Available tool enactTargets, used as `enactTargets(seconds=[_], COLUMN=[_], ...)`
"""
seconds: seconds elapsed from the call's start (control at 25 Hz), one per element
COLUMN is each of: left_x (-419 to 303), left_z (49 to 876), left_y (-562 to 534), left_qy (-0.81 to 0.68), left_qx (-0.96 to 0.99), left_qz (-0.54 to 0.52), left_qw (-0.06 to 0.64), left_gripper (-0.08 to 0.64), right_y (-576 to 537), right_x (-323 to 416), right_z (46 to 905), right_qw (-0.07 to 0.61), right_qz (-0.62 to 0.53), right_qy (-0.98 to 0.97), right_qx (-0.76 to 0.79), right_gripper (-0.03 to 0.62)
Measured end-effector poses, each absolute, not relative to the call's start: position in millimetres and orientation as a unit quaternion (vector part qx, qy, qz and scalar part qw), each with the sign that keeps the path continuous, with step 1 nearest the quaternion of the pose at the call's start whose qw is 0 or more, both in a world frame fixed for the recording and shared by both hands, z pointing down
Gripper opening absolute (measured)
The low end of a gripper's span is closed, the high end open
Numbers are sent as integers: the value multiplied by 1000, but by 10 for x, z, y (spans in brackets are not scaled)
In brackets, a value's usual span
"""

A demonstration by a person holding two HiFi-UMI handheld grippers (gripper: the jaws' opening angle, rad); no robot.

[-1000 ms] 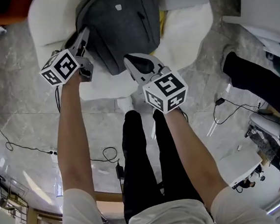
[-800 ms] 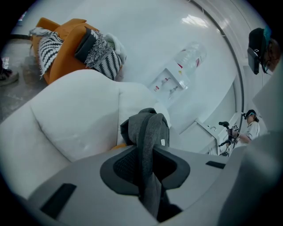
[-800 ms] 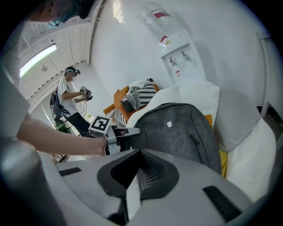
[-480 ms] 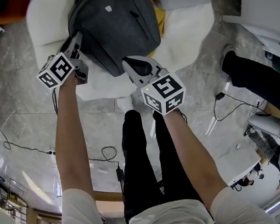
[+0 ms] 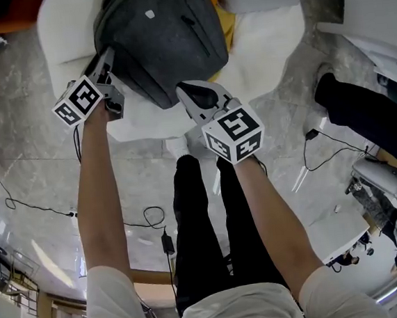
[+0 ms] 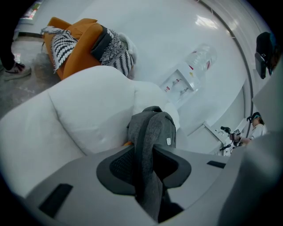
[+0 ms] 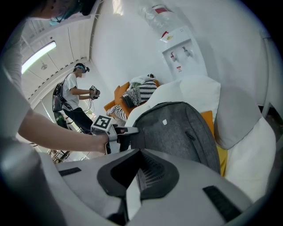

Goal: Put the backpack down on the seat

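Observation:
A dark grey backpack (image 5: 159, 40) stands on the white armchair seat (image 5: 265, 50), leaning against the back cushion (image 7: 199, 95). My left gripper (image 5: 108, 57) is at the pack's left side. In the left gripper view a grey strap (image 6: 150, 137) runs between the jaws of the left gripper (image 6: 148, 165), which have just been opening; a dark gap shows beside the strap, so the pads no longer press on it. My right gripper (image 5: 190, 91) hovers just in front of the pack's lower edge, jaws together, holding nothing. The backpack (image 7: 177, 130) fills the middle of the right gripper view.
A yellow cushion (image 5: 226, 21) lies behind the pack. An orange chair with a striped blanket (image 6: 75, 39) and a water dispenser (image 6: 185, 75) stand beyond the armchair. Another person (image 7: 73, 95) stands at the left. Cables (image 5: 148, 215) lie on the marble floor by my legs (image 5: 205, 224).
The backpack has shifted farther back and left on the seat, and my left gripper went with it. The right gripper stayed in place.

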State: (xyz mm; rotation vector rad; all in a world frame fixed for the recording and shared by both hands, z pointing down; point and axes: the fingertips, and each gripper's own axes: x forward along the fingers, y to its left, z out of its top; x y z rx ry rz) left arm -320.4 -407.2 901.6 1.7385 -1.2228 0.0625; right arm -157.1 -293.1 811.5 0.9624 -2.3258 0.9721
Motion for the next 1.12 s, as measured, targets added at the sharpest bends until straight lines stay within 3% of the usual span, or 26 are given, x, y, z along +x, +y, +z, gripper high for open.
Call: enactTargets(seconds=[0.16,0.76,0.96,1.12], left_x=[-3197,-3191,-2962,-2728], left_z=[8965,8458,8073,7751], left_y=[-4007,-3618,-3322,-3121], left_qy=[-504,-537,-528,-515], left_qx=[716,691,700,709], left_qz=[55,69,75,74], left_qw=[479,479,476,476], left_gripper=[181,199,105,72], right_y=[-2970,-2902,-2786,-2700], right_x=[-1542,-1486,-1348,-1226], right_z=[8021,7551,7245,7008], right_qw=[214,218,215,216], right_qz=[350,330,327,326], right_qy=[-843,-859,-861,-862], right_qx=[347,326,324,322], right_gripper=[23,23,23,23])
